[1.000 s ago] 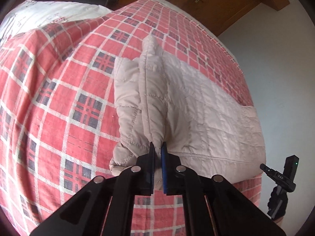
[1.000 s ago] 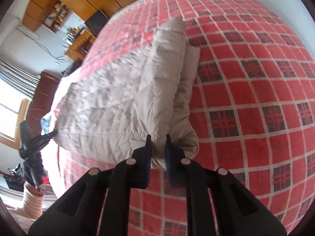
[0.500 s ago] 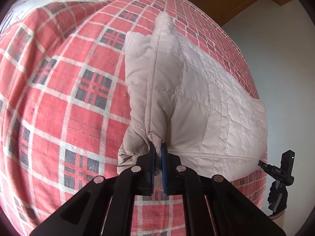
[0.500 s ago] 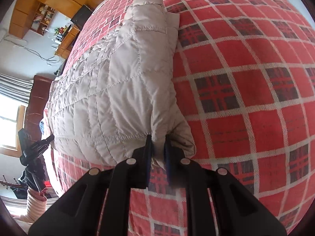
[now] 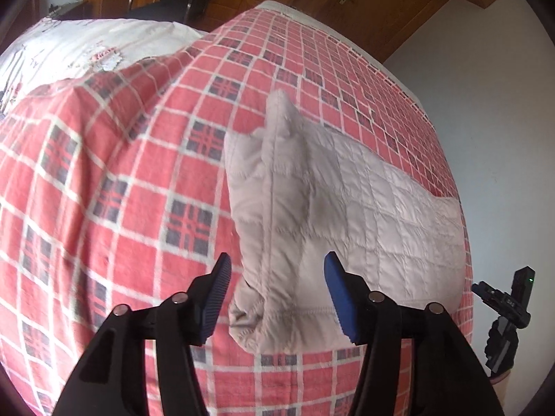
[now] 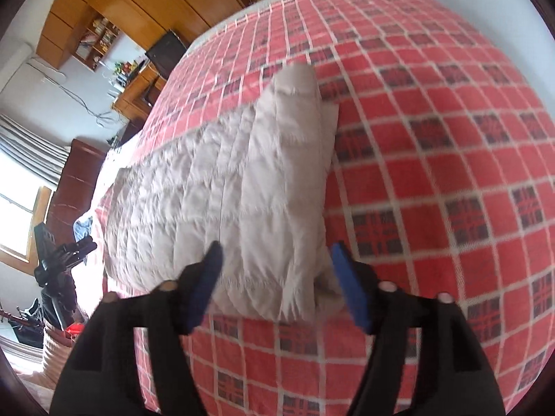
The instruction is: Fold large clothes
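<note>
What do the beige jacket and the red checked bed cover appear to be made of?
The jacket looks like a padded synthetic shell, probably nylon or polyester: stitched quilted squares, puffy edges, a faint sheen. The bed cover looks like a soft woven or brushed cloth, perhaps cotton or flannel: matte, slightly fuzzy checks. Blur leaves the weave unclear.

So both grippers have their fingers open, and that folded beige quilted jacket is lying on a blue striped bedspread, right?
Not quite. The bedspread is red plaid, as the left wrist view shows. The rest holds: left gripper and right gripper are open, and the folded beige quilted jacket lies on it.
</note>
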A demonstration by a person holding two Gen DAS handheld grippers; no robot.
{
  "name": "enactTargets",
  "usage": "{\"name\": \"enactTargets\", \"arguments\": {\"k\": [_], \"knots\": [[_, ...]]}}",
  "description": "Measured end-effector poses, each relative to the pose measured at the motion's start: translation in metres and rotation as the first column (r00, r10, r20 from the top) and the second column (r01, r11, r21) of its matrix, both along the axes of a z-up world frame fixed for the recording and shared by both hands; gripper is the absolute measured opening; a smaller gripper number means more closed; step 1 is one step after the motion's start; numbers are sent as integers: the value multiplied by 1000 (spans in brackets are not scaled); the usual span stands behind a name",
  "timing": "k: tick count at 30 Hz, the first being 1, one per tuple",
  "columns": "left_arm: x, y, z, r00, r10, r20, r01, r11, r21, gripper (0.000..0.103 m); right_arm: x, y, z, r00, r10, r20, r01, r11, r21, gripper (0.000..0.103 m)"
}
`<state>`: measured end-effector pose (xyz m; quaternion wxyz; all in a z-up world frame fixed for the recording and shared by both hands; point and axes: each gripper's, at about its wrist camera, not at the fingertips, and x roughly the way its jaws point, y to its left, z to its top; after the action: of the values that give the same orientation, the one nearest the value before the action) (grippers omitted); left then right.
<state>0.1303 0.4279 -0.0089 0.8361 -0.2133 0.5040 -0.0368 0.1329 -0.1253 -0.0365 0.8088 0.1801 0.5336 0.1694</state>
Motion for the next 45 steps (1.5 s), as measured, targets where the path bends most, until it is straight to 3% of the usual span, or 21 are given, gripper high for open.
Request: {"name": "enactTargets", "arguments": {"k": [5,18,22,25,29,31,34,35,37,40,45], "knots": [[11,5,-17,1000,-1,-28,0,999,-44,61,23,-2,-10,1000,3,-31,-1,998,62,71],[42,11,-49,998,2,-68,-5,999,-39,72,55,0,-58,993,23,-120,-9,993,120,76],[56,13,-62,997,-6,-74,-3,993,-114,74,63,1,-72,989,27,-143,-3,987,161,76],[65,12,-72,997,-26,-72,9,976,-217,74,68,8,-79,987,41,-153,-12,983,184,76],[73,-4,-78,996,-66,-56,50,968,-247,72,76,21,-89,984,56,-169,-20,977,211,77],[75,-9,-78,996,-79,-53,64,968,-243,54,78,23,-89,985,54,-162,-19,977,213,77],[73,-12,-76,996,-76,-44,61,959,-277,32,75,24,-86,986,60,-155,-23,973,228,47],[71,-13,-73,996,-75,-39,62,960,-275,29,74,24,-85,986,61,-153,-21,969,248,35],[68,-18,-66,997,-70,-21,62,960,-273,22,69,25,-76,989,67,-132,-28,962,272,24],[58,-19,-48,997,-75,15,76,954,-291,19,59,24,-56,993,66,-98,-35,956,291,17],[26,-26,-8,989,-124,81,143,937,-318,18,30,21,-14,995,90,-34,-75,948,311,16]]}}
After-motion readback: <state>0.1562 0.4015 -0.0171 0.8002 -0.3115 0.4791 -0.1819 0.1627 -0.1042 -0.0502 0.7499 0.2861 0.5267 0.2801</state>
